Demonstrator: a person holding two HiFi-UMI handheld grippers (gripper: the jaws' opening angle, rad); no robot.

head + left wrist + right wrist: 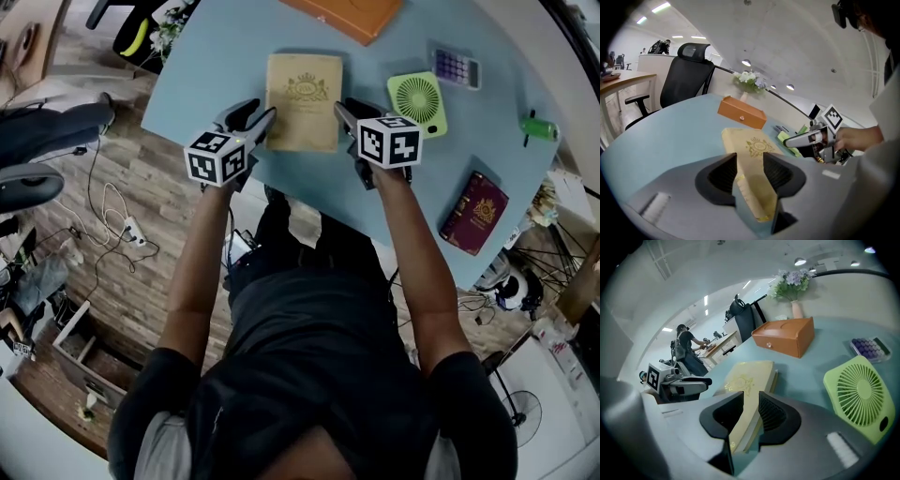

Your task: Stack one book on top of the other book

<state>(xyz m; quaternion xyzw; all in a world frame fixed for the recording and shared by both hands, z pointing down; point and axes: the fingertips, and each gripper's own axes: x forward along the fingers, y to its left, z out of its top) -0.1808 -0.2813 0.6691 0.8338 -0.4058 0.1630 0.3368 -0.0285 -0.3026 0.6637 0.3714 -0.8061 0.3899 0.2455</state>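
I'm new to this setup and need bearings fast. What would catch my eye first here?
A tan book with a gold crest lies mid-table, the left claw and right claw each closed on a near corner of it. To its right sits a bright green fan, and a maroon book lies apart near the table's right edge.

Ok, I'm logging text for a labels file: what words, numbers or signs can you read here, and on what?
No word or number reads clearly.
Tan book: gold crest, any lettering too small.
Maroon book: gold crest, any lettering blurred.
Calculator: keys too small.
Marker cubes: black-and-white squares, no words.
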